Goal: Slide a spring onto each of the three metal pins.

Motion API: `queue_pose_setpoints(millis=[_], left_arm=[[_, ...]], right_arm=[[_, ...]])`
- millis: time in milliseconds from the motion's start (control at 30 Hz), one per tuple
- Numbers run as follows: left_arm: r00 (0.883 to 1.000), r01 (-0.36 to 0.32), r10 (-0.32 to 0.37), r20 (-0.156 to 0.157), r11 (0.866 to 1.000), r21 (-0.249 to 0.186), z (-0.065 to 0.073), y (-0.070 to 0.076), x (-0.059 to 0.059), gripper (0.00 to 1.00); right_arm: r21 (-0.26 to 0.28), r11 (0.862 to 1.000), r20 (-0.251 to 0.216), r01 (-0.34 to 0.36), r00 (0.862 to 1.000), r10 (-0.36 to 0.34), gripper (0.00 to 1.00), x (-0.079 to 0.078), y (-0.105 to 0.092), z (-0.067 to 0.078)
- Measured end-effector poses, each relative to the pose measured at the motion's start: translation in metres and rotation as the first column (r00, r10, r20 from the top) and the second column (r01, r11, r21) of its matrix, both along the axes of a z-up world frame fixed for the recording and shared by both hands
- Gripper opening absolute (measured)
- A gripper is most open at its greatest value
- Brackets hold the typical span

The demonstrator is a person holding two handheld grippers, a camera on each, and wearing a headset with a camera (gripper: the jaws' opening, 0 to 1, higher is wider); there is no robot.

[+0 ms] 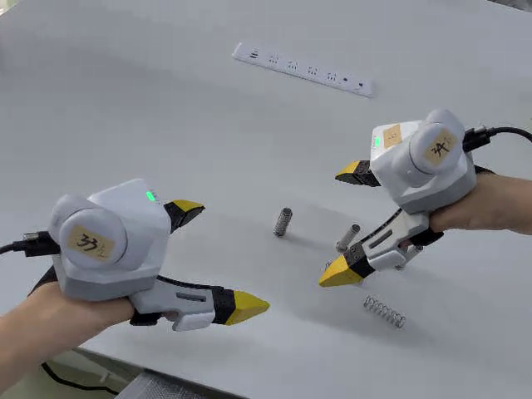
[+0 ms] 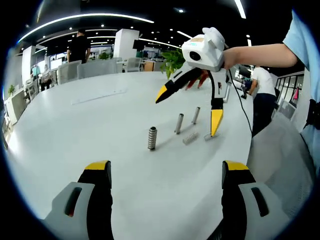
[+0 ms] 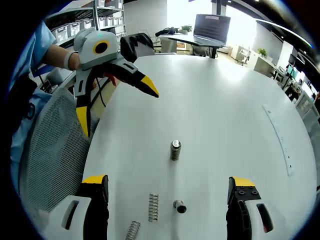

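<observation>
Tongs: left gripper (image 1: 226, 256) at near left, jaws spread wide, empty, held above the table (image 1: 166, 108). Right gripper (image 1: 339, 224) at right, jaws likewise spread and empty, lower tip low and just beside a bare pin (image 1: 347, 238).

Left of that pin, apart from both grippers: sprung pin (image 1: 283, 221), upright, coil seated on it. Second bare pin (image 2: 196, 115) just beyond the first in the left gripper view, near the right gripper's lower jaw. Loose spring (image 1: 383, 311) lying flat, near and right of the pins. Second loose spring (image 3: 132, 231) close by it in the right gripper view.

Wide bare tabletop between the two grippers and on the far and left sides of the pins. Near table edge under the left hand. Power strip (image 1: 302, 69) on the far side, well apart from the pins.

Surface white and matt, rounded at the rim. Mesh chair back (image 3: 45, 160) beside that rim. Around: open office with ceiling light strips, desks, a monitor, potted plants and standing people.
</observation>
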State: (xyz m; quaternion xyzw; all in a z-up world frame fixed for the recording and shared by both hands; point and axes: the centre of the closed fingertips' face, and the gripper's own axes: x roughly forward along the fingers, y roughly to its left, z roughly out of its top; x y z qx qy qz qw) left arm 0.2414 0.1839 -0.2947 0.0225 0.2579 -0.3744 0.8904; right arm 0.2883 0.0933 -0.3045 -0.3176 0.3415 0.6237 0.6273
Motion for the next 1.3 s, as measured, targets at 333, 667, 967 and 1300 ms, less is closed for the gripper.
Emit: queue_pose_setpoints(millis=[333,667,967,1300], left_arm=[[1.000,0.030,-0.030,0.004,1.000,-0.009,0.005,-0.012,0.006,0.90],[0.998,0.070,-0.070,0.001,0.998,-0.001,0.007,-0.026,0.008,0.89],[0.995,0.099,-0.099,0.003,0.995,-0.002,0.006,-0.035,0.010,0.89],[0.992,0.125,-0.125,0.002,0.992,0.003,0.006,-0.042,0.014,0.89]], right_arm=[[0.049,0.993,0.012,0.104,0.994,-0.105,0.99,-0.002,-0.033,0.010],[0.075,0.978,0.007,0.194,0.981,-0.195,0.99,-0.012,-0.070,0.007],[0.093,0.958,0.001,0.271,0.962,-0.273,0.99,-0.025,-0.095,0.009],[0.110,0.924,-0.005,0.367,0.930,-0.368,0.99,-0.027,-0.129,0.007]])
